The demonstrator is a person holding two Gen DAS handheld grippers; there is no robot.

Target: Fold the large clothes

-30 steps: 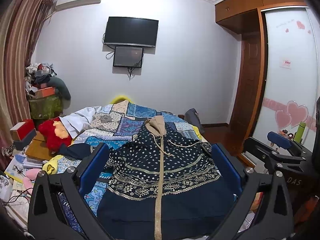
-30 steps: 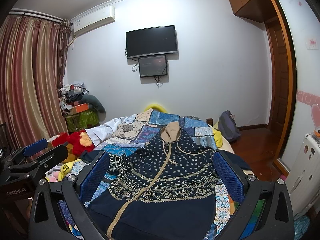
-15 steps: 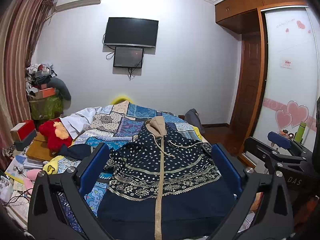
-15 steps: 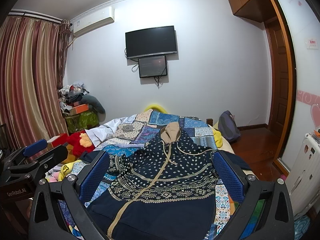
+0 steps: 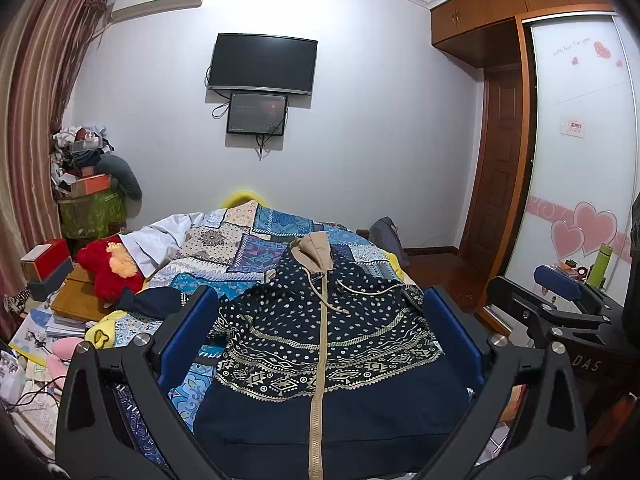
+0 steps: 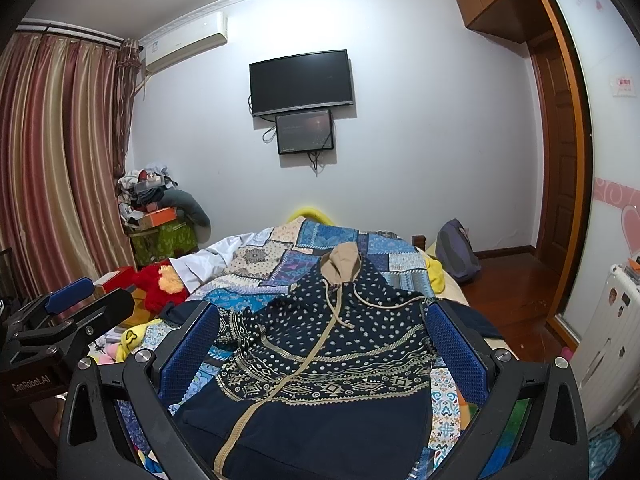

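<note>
Both fisheye views are evenly and rather dimly lit by cool indoor light, its source unseen. Straight lines bow strongly toward the edges, and the corners fall off to black. Focus is sharp throughout. The wall-mounted screen [image 5: 262,63] casts a soft shadow on the wall [image 5: 360,128].

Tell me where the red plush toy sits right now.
In both views the red plush toy lies at the bed's left edge, beside the white cloth, left of the hoodie.

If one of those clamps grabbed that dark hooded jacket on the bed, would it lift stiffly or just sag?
The hooded jacket would probably sag: it lies limp, following the quilt. Its loose drawstrings would likely dangle. The thick-looking fabric probably makes it fairly heavy for one pinch.
</note>
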